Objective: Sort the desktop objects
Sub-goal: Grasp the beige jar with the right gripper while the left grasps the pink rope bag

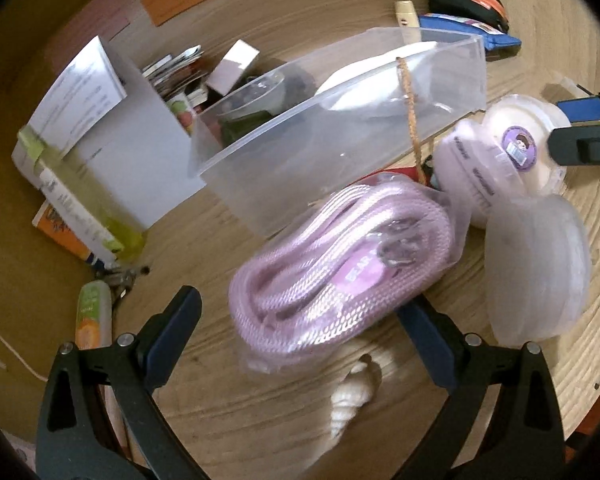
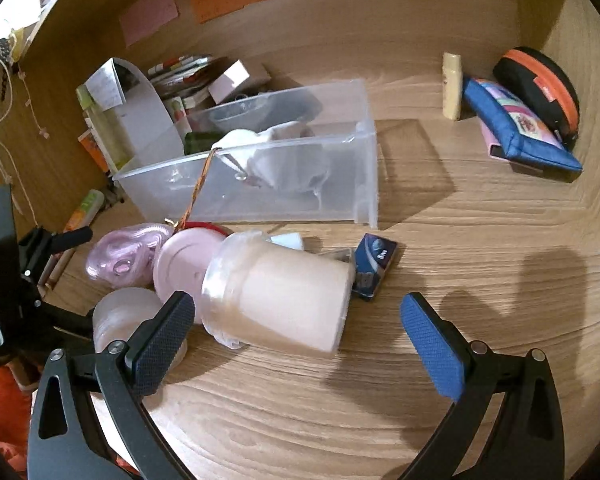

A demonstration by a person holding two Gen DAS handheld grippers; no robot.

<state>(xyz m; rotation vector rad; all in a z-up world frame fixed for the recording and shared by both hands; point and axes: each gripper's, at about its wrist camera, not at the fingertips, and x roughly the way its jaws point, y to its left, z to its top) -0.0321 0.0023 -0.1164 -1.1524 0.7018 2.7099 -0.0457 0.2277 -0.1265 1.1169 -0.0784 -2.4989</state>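
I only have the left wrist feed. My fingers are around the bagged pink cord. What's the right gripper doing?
Observer: The right gripper is open, fingers either side of the cream jar, which lies on its side on the desk.
Operator: Anything behind that jar I can't see?
Observer: Yes, a small dark blue box lies right behind the jar's base.
Operator: Is the far right of the desk free?
Observer: No. A blue pouch leans on a black and orange case, with a cream tube standing just to their left.
Operator: And the clear bin?
Observer: The clear bin holds a white bundle; a brown cord hangs over its near wall.
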